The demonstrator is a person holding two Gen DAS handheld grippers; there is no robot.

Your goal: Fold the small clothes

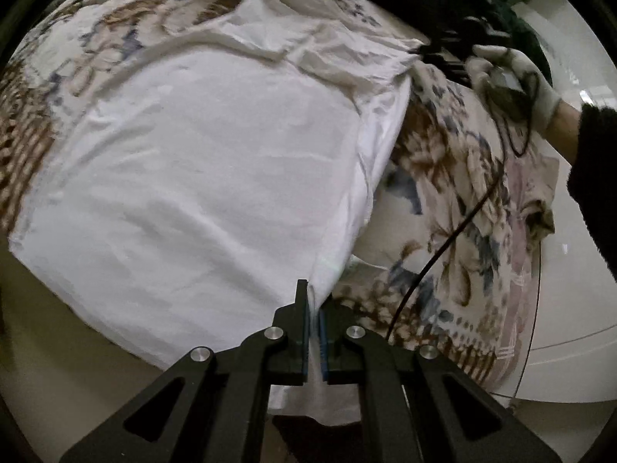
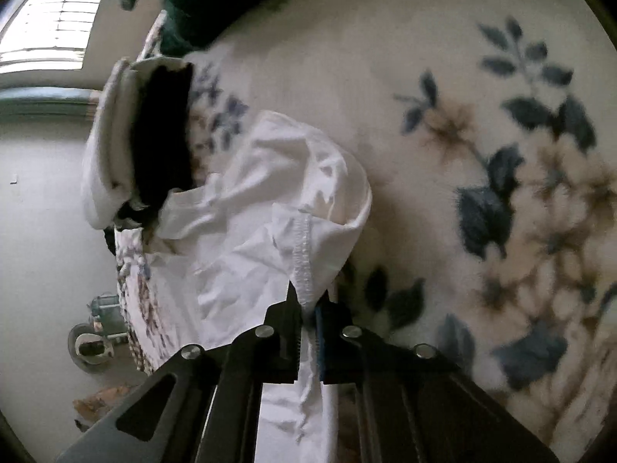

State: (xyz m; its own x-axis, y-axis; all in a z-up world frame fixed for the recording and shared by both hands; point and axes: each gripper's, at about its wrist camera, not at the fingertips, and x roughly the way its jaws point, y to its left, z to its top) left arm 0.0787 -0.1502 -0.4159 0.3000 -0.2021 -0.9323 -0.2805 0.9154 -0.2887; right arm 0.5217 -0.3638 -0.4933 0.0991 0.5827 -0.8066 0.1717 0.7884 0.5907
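Floral blanket (image 1: 455, 208) underlies white shirt (image 1: 200, 177); left claw (image 1: 314, 320) and right claw (image 2: 308, 318) pinch it.

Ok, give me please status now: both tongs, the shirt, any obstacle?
Left tongs shut on white shirt hem. Right tongs shut on stitched edge. Shirt spread on floral blanket. Black cable beside it.

A white garment (image 1: 200, 162) lies spread mostly flat on the floral blanket (image 1: 455, 200), wrinkled and bunched at its far end, its near hem edge (image 2: 304, 254) stitched and lifted
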